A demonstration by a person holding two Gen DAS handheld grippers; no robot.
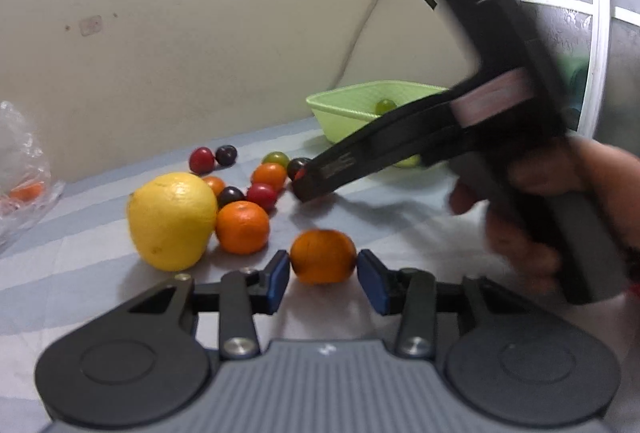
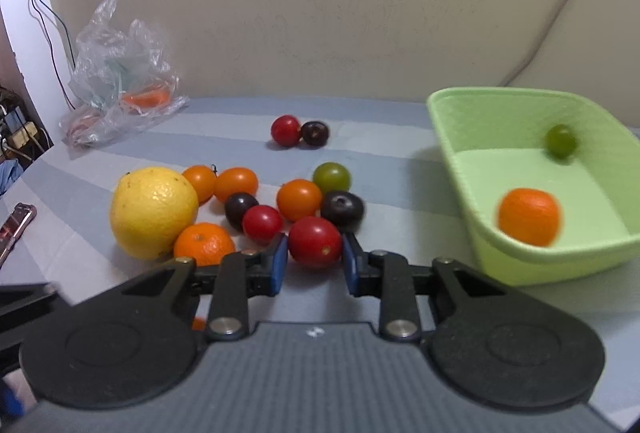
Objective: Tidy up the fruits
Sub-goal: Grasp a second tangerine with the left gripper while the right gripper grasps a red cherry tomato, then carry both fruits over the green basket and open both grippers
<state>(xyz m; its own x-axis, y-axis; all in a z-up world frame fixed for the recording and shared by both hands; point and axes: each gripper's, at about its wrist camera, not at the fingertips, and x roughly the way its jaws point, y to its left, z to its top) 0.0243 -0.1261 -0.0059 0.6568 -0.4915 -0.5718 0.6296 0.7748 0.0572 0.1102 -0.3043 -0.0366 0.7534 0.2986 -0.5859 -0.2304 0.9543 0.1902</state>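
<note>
My left gripper (image 1: pixel 323 275) is shut on a small orange mandarin (image 1: pixel 322 256), its blue pads touching both sides. My right gripper (image 2: pixel 315 260) is shut on a red cherry tomato (image 2: pixel 315 241) at the near edge of the fruit pile; it also shows in the left wrist view (image 1: pixel 310 181), reaching into the pile. A large yellow lemon (image 2: pixel 153 211) and a mandarin (image 2: pixel 203 244) lie to the left, with several orange, red, dark and green tomatoes (image 2: pixel 299 199) between. The green basket (image 2: pixel 532 257) at the right holds a mandarin (image 2: pixel 529 216) and a green tomato (image 2: pixel 561 141).
A crumpled clear plastic bag (image 2: pixel 120 73) with something orange inside lies at the back left by the wall. A phone (image 2: pixel 16 223) lies at the left table edge. A cable (image 2: pixel 560 13) runs down the wall behind the basket. The cloth (image 2: pixel 400 169) is striped blue-grey.
</note>
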